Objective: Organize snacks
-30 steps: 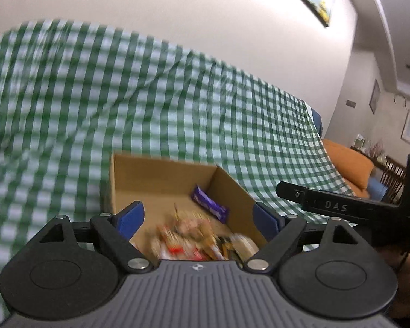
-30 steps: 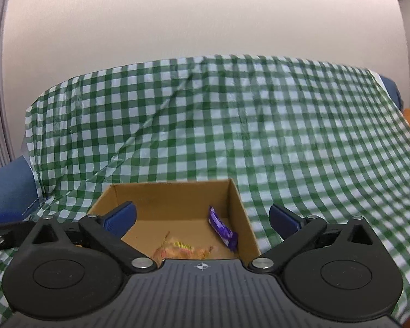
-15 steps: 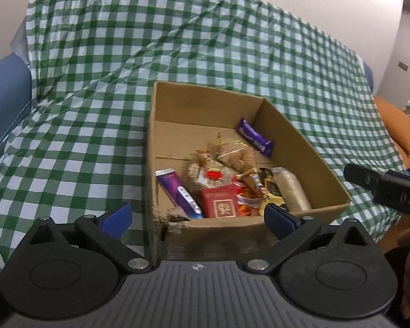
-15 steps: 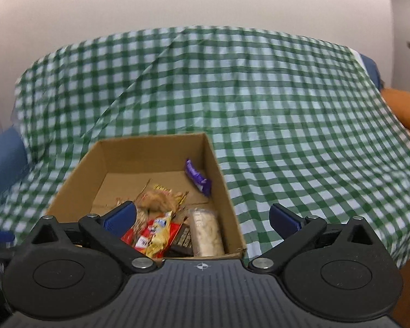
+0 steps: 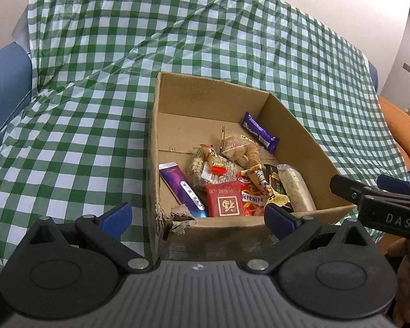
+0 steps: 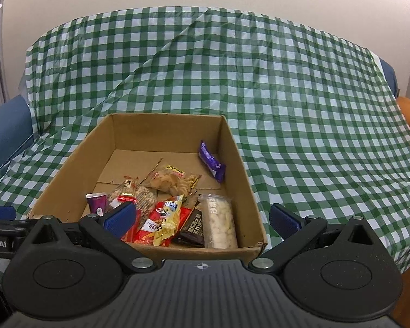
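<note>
Snacks in bright wrappers (image 5: 232, 188) lie heaped in an open brown cardboard box (image 5: 309, 147) on a green-and-white checked cloth (image 5: 82, 136); from the left wrist, the left gripper (image 5: 196, 218) hovers at the box's near edge, jaws wide and empty. From the right wrist, the right gripper (image 6: 202, 220) hovers likewise, jaws wide, empty.

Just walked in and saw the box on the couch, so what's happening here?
A person holds a left tool and a right tool, both open and empty, above the near edge of a cardboard box of mixed snacks on a green checked cloth. Nothing has been picked up yet.
</note>
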{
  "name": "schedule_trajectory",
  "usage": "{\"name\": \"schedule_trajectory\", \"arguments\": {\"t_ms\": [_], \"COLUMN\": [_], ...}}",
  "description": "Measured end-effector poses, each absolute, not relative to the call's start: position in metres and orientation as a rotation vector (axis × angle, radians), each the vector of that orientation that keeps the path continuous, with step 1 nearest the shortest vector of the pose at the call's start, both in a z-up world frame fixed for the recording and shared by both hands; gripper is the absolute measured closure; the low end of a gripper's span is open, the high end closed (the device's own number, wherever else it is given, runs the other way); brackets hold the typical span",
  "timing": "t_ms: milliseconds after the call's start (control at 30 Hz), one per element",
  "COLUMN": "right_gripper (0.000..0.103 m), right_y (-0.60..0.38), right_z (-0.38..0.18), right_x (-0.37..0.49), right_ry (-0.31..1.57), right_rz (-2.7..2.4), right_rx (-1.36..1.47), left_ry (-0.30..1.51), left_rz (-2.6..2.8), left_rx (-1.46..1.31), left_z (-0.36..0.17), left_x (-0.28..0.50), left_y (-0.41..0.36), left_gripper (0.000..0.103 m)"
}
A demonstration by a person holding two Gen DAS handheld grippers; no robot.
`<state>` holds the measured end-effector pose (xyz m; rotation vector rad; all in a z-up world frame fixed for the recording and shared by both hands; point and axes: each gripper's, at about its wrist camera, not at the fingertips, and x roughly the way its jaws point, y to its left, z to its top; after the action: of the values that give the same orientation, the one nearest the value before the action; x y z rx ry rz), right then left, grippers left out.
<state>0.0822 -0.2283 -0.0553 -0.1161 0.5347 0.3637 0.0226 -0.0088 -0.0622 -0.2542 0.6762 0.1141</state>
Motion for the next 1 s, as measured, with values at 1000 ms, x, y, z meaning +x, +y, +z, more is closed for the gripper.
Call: {"name": "schedule_trajectory", "arguments": {"t_ms": [1000], "right_gripper": [0.001], "right_y": [-0.2268], "right_z": [-0.0557], "right_x": [0.0819], "right_ry": [0.524], "right_rz": [0.394], "right_rx": [-0.147], "left_ry": [0.665], "left_rz": [0.099], "left_rx": [-0.236], "left_z": [-0.0602], "left_x": [0.0237], "left_y": [-0.0162], "left_gripper": [0.0]}}
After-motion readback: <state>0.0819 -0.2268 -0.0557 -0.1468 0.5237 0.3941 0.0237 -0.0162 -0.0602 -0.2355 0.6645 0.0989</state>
